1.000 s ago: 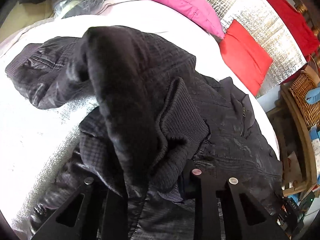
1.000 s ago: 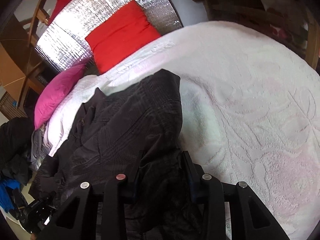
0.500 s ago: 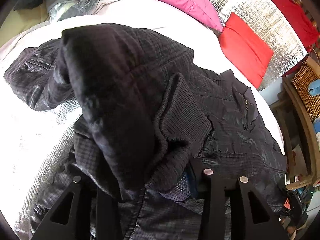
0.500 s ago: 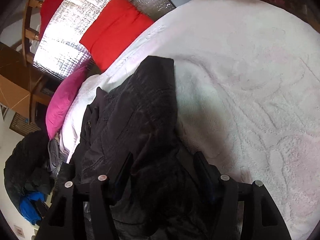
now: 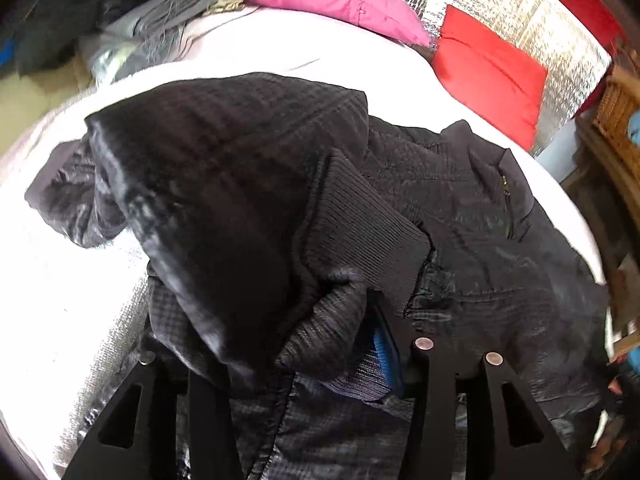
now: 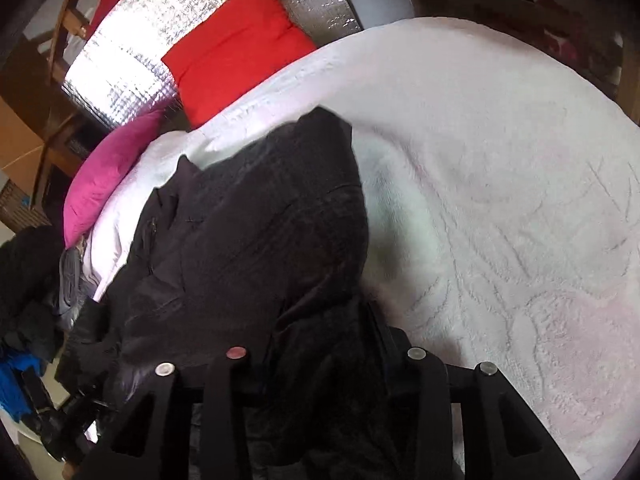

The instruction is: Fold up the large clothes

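a black jacket (image 5: 460, 208) is spread on the white bedspread (image 6: 500, 160), one part bunched and raised between both tools. the left gripper (image 5: 304, 352) is closed on jacket fabric near the ribbed cuff (image 5: 360, 232); the right gripper (image 6: 324, 344) is likewise clamped on dark fabric. a fold-over seems to be under way. next, the lifted part would need to be carried toward 12 o'clock, near the red pillow (image 6: 236, 52), and laid flat.
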The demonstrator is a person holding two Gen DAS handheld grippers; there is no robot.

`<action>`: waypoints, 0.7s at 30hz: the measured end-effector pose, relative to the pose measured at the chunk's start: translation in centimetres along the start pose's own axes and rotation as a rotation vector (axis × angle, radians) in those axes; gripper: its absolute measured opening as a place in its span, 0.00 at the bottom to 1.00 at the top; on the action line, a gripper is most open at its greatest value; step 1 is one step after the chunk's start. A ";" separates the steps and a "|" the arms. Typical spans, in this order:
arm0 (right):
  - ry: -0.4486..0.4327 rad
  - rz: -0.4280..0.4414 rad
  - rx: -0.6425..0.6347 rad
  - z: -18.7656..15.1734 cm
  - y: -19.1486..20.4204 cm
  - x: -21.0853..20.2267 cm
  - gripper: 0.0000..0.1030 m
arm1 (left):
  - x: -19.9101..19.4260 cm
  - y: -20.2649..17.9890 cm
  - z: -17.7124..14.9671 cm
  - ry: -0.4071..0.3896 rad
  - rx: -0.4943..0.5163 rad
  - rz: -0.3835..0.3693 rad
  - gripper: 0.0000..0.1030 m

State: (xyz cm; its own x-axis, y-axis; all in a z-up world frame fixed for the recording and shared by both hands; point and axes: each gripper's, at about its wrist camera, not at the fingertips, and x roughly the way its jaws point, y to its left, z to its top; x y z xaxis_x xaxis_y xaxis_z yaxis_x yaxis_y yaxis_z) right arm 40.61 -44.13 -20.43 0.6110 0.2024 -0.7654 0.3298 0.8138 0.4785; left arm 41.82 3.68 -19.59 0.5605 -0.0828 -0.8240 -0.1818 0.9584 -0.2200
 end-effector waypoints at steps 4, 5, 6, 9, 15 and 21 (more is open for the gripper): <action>-0.062 0.036 0.059 1.3 -0.9 -0.7 0.74 | -0.2 -0.5 -0.4 -0.025 0.045 0.038 0.49; -0.082 0.026 0.051 1.8 -1.0 -0.7 0.76 | -0.3 -0.7 -0.6 -0.032 0.057 0.047 0.49; -0.092 0.018 0.046 2.1 -1.0 -0.6 0.76 | -0.3 -0.7 -0.7 -0.038 0.066 0.054 0.50; -0.070 0.027 0.068 3.1 -1.6 0.9 0.76 | -0.1 -1.1 -0.7 -0.050 0.094 0.074 0.50; -0.059 -0.005 -0.014 2.9 0.4 2.6 0.34 | -0.4 -1.7 -1.1 -0.068 0.135 0.109 0.51; -0.166 -0.056 -0.089 2.6 1.9 0.5 0.27 | -0.6 -1.8 -1.1 -0.075 0.153 0.123 0.51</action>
State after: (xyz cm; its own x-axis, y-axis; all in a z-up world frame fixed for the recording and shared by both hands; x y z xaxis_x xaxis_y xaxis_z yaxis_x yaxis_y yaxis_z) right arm 43.43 -43.86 -18.80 0.7063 0.0689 -0.7046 0.3060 0.8677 0.3916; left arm 40.89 1.70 -19.29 0.6016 0.0526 -0.7970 -0.1311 0.9908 -0.0335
